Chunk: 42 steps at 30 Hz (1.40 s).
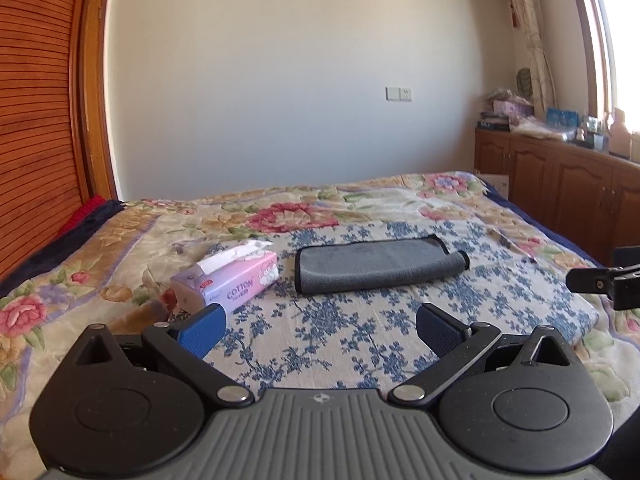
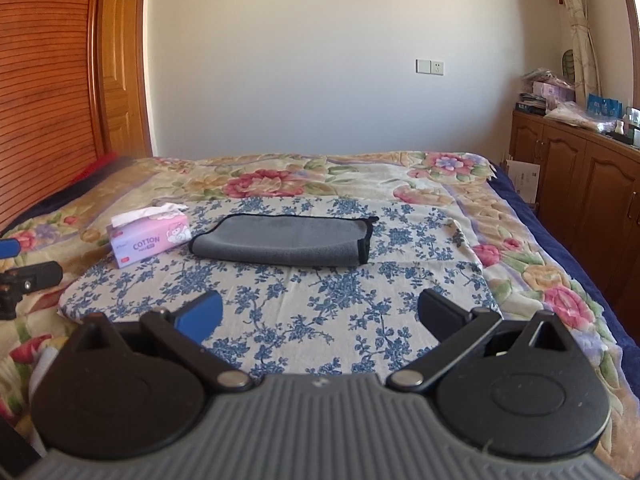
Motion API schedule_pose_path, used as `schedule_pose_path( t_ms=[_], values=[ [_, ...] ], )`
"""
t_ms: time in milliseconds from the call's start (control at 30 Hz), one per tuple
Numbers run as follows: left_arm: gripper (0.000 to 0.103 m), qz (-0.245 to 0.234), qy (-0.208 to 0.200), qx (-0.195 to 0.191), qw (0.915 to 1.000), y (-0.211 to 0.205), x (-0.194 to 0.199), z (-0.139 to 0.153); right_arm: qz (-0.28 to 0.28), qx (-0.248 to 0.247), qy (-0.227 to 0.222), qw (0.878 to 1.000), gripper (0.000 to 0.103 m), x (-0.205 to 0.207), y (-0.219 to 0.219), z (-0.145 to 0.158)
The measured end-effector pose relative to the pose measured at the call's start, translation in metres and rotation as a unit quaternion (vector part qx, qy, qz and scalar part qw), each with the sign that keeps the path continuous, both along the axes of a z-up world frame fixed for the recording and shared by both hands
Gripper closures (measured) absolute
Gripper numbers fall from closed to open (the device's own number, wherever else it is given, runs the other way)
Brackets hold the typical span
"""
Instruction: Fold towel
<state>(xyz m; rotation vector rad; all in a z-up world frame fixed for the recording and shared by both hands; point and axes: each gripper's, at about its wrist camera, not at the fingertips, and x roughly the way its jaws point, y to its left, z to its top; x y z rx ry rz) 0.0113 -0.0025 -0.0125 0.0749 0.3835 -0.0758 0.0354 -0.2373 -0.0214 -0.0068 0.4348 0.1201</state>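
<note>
Here, folded grey microfibre towel with black trim [image 1: 380, 266] [image 2: 282, 242] laid on blue-flowered cloth on bed, beside pink tissue pack [image 1: 230, 280]. Left hand-held gripper [image 1: 320, 326] and right hand-held gripper [image 2: 320, 314] held spread, nothing pinched.

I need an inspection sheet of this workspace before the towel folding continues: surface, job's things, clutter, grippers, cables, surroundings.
Surface: blue floral cloth spread over a flowered bedcover on the bed.
Job's things: grey towel with black edging, already folded over, lying flat on the cloth.
Clutter: pink tissue pack, opened, left of the towel and apart from it.
Grippers: left gripper open, empty; right gripper open, empty; both short of the towel.
Cables: nothing seen.
Surroundings: wooden cabinets with piled items at right, slatted headboard at left, wall socket, curtain.
</note>
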Motion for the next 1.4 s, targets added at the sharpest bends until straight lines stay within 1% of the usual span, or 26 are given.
schedule_pose_path(
  t_ms=[200,400,1067,1400],
  values=[
    [0.000,0.010,-0.009,-0.011,0.9998,0.006,0.001,0.001,0.001,-0.004,-0.013,1.000,0.000,-0.002,0.001,0.001],
    [0.000,0.013,-0.017,-0.010,0.9997,0.008,0.000,0.003,0.000,-0.005,-0.040,0.999,0.000,-0.009,0.001,0.005],
    [0.000,0.010,-0.043,0.009,0.9990,0.005,-0.006,0.006,-0.017,-0.007,-0.074,0.997,0.000,-0.015,-0.003,0.010],
    [0.000,0.006,-0.045,0.007,0.9989,0.004,-0.007,0.005,-0.024,-0.006,-0.077,0.997,0.000,-0.014,-0.004,0.010]
  ],
)
